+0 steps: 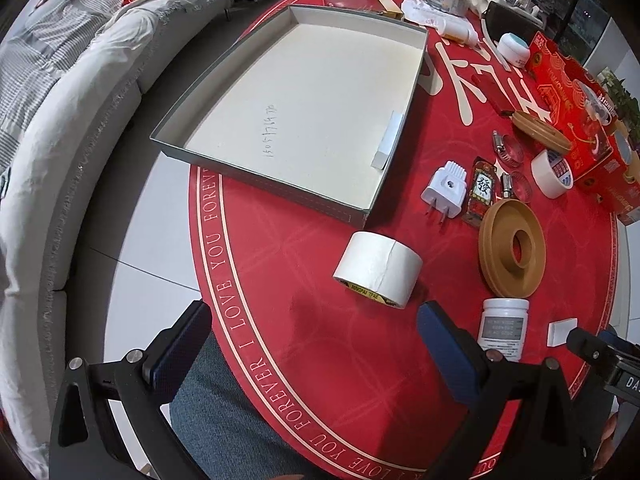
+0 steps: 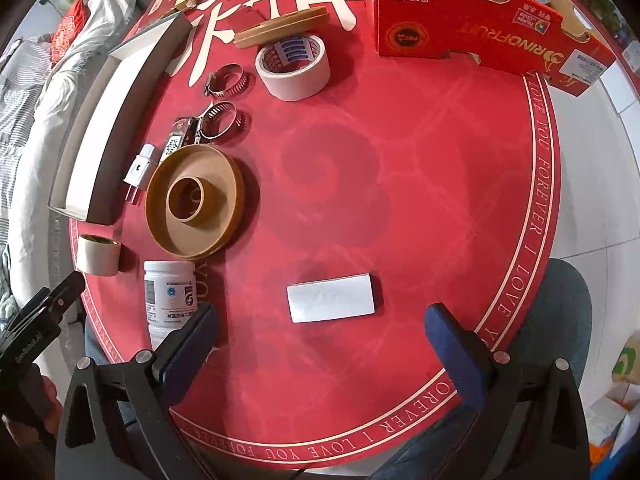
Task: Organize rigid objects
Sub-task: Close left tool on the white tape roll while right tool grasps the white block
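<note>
Right wrist view: white bottle [image 2: 170, 298] part-hidden behind wide, empty right gripper [image 2: 320, 332] (left gripper [image 1: 316, 332] likewise).

The left gripper [image 1: 314, 332] and the right gripper [image 2: 320, 330] share one build: a matte black frame with triangular cut-outs at five and seven o'clock, round silver screws on the arms, and flat dark-blue textured fingers [image 2: 192, 344]. White lettering marks the black body of the other tool at nine o'clock in the right wrist view. The person wears blue denim trousers [image 1: 224, 420], visible at six o'clock.
</note>
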`<state>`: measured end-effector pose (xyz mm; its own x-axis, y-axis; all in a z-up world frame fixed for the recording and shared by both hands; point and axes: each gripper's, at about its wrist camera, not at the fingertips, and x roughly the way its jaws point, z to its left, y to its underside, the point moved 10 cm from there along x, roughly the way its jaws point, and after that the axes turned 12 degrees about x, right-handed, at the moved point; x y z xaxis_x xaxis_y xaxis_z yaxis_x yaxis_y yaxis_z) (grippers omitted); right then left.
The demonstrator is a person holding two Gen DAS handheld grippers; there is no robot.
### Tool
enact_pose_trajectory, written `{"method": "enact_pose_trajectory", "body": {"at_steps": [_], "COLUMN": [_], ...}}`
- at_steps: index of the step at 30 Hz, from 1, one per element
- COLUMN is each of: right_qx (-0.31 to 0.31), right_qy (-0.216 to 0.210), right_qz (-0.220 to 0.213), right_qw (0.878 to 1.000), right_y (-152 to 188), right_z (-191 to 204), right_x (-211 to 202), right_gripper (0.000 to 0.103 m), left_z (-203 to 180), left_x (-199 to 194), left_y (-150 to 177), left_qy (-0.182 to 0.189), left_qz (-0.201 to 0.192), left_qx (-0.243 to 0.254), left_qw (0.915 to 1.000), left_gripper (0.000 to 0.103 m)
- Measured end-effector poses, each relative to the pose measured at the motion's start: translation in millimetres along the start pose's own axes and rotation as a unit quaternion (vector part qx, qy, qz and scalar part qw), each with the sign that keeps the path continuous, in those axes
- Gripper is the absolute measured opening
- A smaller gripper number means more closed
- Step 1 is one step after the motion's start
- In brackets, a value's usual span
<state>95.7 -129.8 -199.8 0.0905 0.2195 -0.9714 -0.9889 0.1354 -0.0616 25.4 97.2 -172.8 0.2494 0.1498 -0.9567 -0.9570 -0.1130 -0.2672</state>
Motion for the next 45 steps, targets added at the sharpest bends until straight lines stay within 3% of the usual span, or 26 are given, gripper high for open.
{"method": "enact_pose_trajectory", "body": {"at_steps": [9, 15, 32, 42, 45], "right_qx": [0.002, 0.0, 0.02, -0.008, -0.03], "right_qy": [-0.005, 0.012, 0.042, 0.063, 0.075], "right_qz": [0.006, 0.009, 0.007, 0.026, 0.015], "right_qw": [1.0, 1.0, 0.999, 0.998, 0.997], "right_y": [0, 1, -6, -2, -5], "right_z": [-2, -6, -41, -36, -32], "right_x": [4, 9, 20, 50, 58], "right_gripper": [0.102, 0.102, 0.102, 0.102, 0.102], "left_z": [-2, -2, -25, -35, -39], "left_x": [7, 18, 27, 45, 49], "left_y": [-4, -7, -16, -14, -16], "left_qy": [-0.001, 0.017, 0.015, 0.009, 0.01], "left_qz": [0.001, 0.008, 0.013, 0.029, 0.03], "left_qx": [0.007, -0.001, 0.03, 0.027, 0.029], "left_qw": [1.0, 0.9998, 0.9994, 0.9992, 0.9991], "left_gripper": [0.103, 0.103, 0.103, 0.103, 0.103]}}
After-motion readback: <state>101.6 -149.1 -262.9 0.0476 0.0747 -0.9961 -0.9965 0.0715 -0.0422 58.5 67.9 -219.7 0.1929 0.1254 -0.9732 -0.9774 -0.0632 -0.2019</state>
